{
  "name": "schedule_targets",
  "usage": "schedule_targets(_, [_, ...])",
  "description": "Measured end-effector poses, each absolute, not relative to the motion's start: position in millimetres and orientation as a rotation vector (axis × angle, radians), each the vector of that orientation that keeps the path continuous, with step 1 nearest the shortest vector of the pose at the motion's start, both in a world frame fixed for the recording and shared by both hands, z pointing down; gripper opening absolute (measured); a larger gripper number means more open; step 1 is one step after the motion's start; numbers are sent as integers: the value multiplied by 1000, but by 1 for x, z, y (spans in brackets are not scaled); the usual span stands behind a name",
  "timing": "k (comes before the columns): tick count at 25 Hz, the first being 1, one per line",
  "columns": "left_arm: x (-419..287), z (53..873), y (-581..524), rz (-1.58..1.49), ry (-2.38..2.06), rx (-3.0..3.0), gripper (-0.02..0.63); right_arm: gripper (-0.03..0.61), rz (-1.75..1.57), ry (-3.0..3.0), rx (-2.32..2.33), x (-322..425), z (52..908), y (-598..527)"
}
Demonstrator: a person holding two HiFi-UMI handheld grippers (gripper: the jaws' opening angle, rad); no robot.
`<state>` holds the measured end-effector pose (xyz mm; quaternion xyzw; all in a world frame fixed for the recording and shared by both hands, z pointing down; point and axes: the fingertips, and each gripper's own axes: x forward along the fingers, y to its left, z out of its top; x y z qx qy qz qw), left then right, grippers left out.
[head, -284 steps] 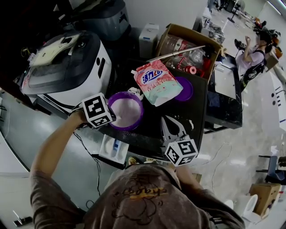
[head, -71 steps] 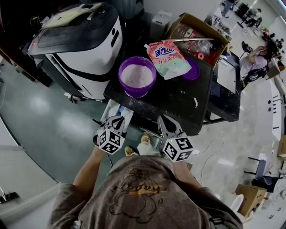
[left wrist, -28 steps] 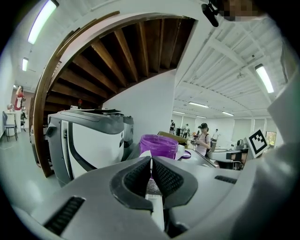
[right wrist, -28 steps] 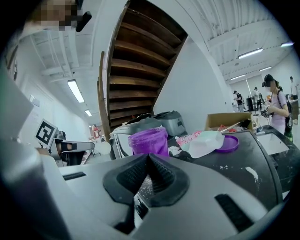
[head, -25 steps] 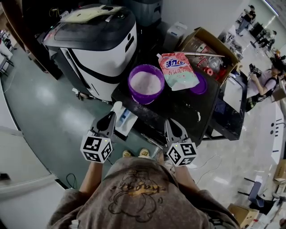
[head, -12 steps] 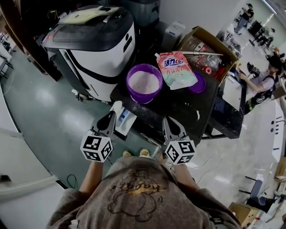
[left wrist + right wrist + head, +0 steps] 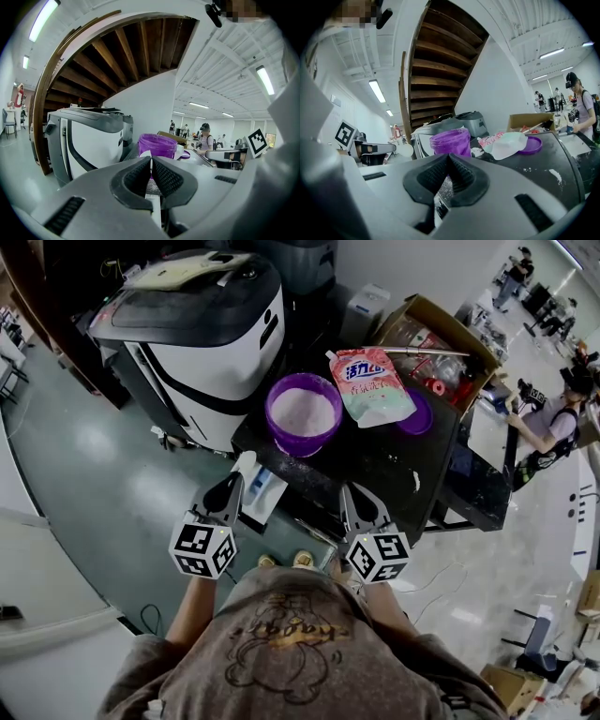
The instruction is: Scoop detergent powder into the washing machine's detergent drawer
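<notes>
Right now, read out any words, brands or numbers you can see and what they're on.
"活力28", as best it reads: large print on the detergent pouch.
Smaller line under it on the pouch: too small to read.
Left marker cube and right marker cube: coded squares, no letters.
Washing machine: nothing legible.

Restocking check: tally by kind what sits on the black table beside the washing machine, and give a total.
Purple tub of detergent powder: 1
Detergent pouch: 1
Purple lid: 1
Cardboard box: 1
Total: 4
</notes>
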<state>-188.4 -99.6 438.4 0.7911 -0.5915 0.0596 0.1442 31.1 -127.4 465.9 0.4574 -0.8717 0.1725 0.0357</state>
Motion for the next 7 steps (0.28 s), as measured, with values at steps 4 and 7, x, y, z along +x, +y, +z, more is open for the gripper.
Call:
schedule_targets(4, [-188, 440, -100, 182, -1705, 2276, 25, 0, 534, -2679, 1408, 31, 466, -128])
schedule_targets(7, [-190, 441, -100, 182, -1706, 2269, 25, 0, 535, -2678, 1406, 31, 467, -129])
